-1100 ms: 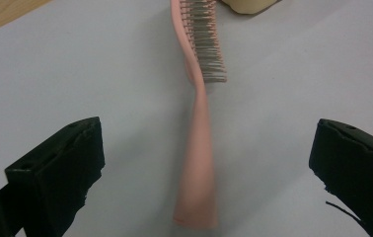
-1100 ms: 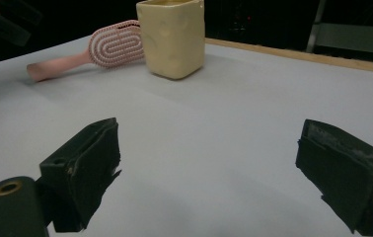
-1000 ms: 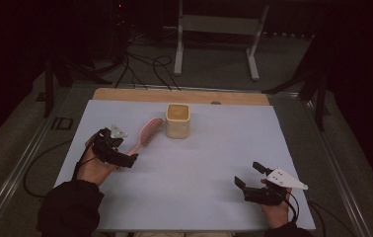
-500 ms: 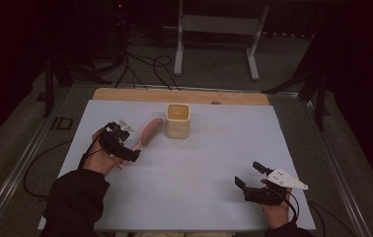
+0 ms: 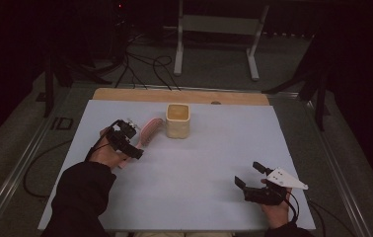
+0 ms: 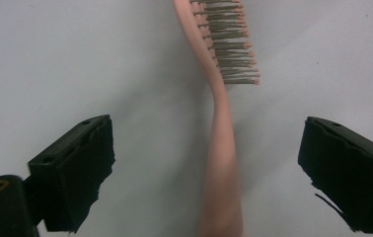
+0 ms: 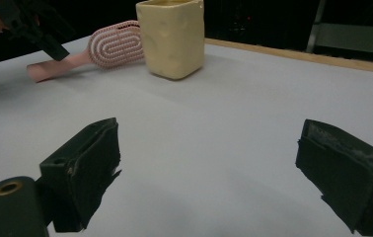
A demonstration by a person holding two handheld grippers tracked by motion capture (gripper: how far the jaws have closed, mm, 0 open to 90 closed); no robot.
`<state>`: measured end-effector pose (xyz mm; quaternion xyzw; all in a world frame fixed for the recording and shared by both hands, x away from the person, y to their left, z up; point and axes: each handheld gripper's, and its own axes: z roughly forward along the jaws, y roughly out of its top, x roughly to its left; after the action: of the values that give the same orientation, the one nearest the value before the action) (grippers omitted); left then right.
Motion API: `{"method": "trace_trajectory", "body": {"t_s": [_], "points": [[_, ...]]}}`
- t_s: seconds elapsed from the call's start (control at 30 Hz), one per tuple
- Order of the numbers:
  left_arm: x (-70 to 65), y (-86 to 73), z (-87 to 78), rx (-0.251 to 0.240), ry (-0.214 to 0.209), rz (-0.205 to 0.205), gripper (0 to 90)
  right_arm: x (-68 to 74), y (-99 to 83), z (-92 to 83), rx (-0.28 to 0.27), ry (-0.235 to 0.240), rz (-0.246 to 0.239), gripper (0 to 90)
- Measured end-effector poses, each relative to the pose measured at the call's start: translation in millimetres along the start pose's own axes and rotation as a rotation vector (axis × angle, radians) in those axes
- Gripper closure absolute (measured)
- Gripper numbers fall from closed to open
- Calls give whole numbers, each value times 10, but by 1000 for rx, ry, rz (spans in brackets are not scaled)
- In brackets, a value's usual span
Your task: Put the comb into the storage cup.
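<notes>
A: Where's the pink hairbrush [image 5: 148,132]?
B: Lying on the table [image 5: 209,163], just beside the cream cup [image 5: 177,120].
A: And the left hand-held gripper [image 6: 209,173]?
B: Jaws apart, just been narrowing, straddling the handle without touching. The right hand-held gripper [image 5: 250,174] is spread wide, holding nothing.

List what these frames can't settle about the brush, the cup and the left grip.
- Pink hairbrush: handle end cut by left gripper view's bottom edge, blurred there; head tip cut by its top edge.
- Left gripper: in high view too small and dark to judge jaw-to-handle gap.
- Yellow cup: contents hidden by its wall, right gripper view.
</notes>
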<state>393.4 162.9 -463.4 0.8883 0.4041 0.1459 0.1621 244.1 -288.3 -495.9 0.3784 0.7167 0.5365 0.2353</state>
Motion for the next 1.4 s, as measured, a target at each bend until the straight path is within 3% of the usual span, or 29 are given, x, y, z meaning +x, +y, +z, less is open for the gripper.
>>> {"method": "trace_trajectory", "body": {"t_s": [0.17, 0.33, 0.57, 1.03, 1.23, 1.4], "points": [[5, 40, 64, 24, -11, -4, 96, 0, 1, 0, 0, -1, 1, 94], [12, 59, 120, 41, -4, -20, 161, -4, 0, 0, 0, -3, 0, 95], [22, 78, 169, 46, -19, -24, 370, -3, -1, 6, 3, -2, 1, 95], [20, 206, 351, 151, -73, -37, 694, -13, -4, 9, 7, -2, 2, 95], [19, 219, 396, 163, -102, -42, 772, -17, -3, 9, 8, -3, 2, 95], [14, 218, 394, 163, -99, -39, 786, -18, -3, 9, 10, -5, 1, 95]]}}
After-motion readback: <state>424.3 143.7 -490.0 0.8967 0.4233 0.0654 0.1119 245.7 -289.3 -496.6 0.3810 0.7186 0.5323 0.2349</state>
